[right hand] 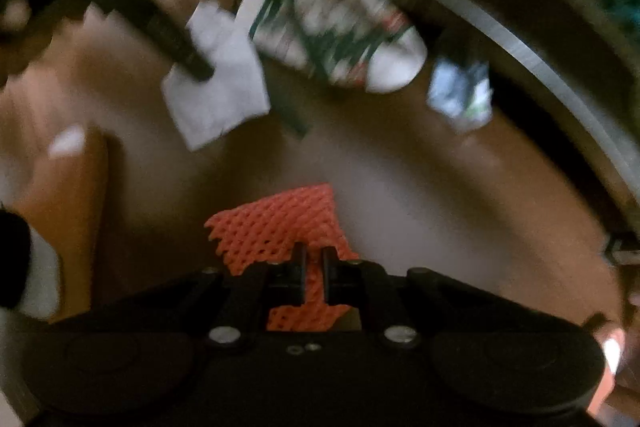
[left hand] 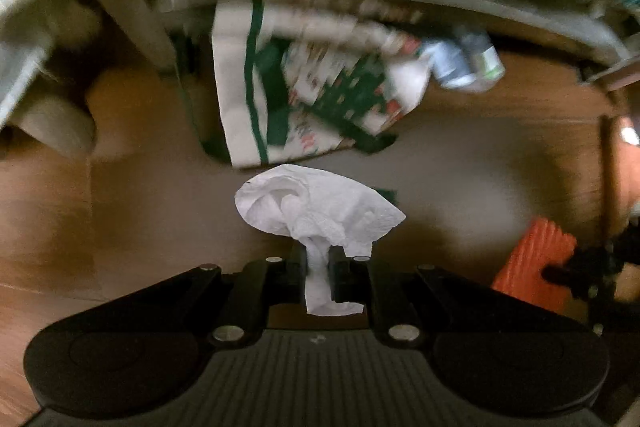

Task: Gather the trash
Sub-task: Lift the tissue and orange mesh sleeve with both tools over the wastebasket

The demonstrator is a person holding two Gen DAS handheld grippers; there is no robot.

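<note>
My left gripper [left hand: 318, 259] is shut on a crumpled white tissue [left hand: 316, 207] and holds it above the wooden floor. My right gripper [right hand: 315, 259] is shut on an orange foam net [right hand: 276, 227]. In the left wrist view the orange net [left hand: 532, 255] and the right gripper show at the right edge. In the right wrist view the tissue [right hand: 216, 95] hangs from the left gripper's fingers [right hand: 176, 43] at upper left. A white and green patterned bag [left hand: 304, 91] lies open on the floor ahead; it also shows in the right wrist view [right hand: 332, 15], blurred.
A crumpled blue and white wrapper [left hand: 464, 63] lies on the floor right of the bag, also in the right wrist view [right hand: 460, 95]. A low furniture edge [left hand: 500, 11] curves behind the bag. A pale leg or post [left hand: 132, 7] stands at left.
</note>
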